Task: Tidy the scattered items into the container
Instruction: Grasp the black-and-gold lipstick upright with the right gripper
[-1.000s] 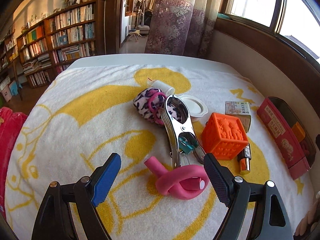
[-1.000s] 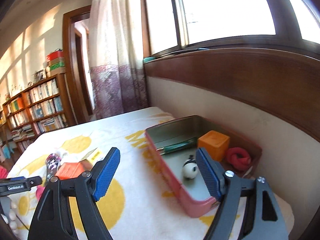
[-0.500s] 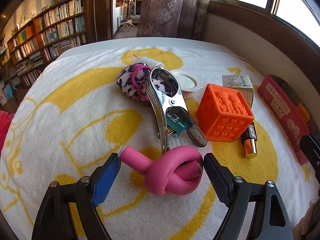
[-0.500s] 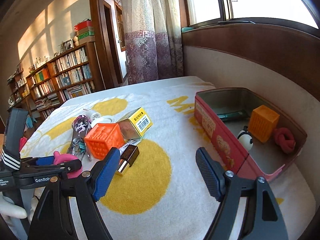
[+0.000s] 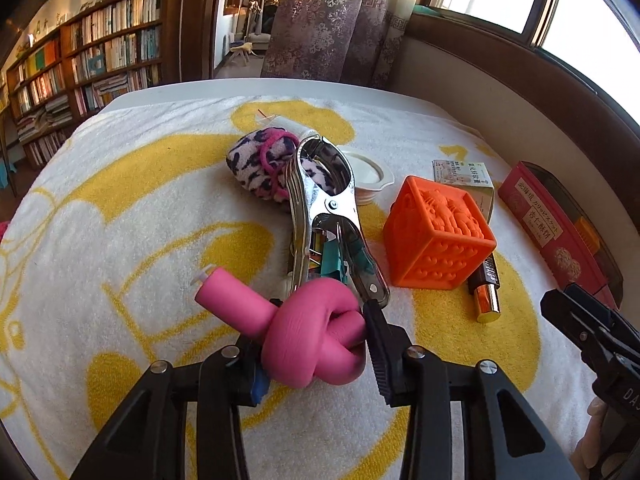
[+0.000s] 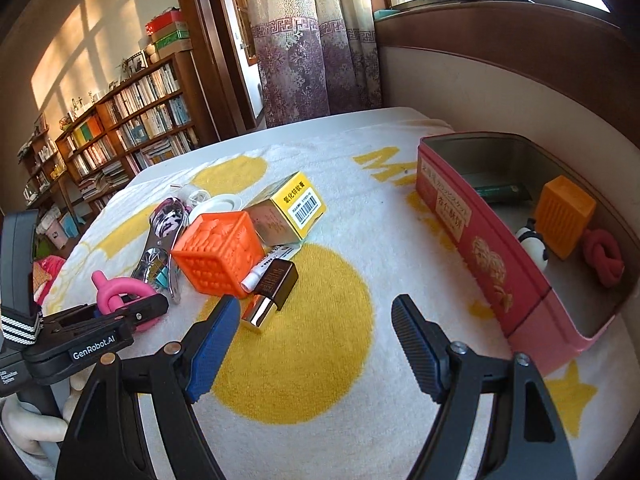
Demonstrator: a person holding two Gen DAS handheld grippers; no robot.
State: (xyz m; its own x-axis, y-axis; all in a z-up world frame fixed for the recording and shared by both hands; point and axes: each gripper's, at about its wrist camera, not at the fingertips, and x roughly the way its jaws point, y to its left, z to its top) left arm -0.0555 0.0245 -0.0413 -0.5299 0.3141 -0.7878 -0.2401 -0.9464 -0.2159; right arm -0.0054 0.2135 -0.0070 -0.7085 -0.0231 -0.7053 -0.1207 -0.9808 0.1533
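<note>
Your left gripper (image 5: 316,344), wide a second ago, is closing on the pink knot (image 5: 316,340) on the towel (image 5: 120,200). Right gripper (image 6: 316,344) gapes empty. Metal clamp (image 5: 324,208) touches knot; tin (image 6: 500,280) well apart.

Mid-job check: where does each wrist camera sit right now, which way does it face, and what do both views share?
Left wrist: on the left gripper, looking down along its fingers at the pink knot between the closing jaws, pads touching it; the metal clamp lies beyond, the right gripper's tip at the right edge.
Right wrist: on the right gripper, jaws open over bare towel, facing the red tin; the left gripper and a gloved hand show at left.
Shared: the pink knot, clamp, orange cube, lipstick, tin.
</note>
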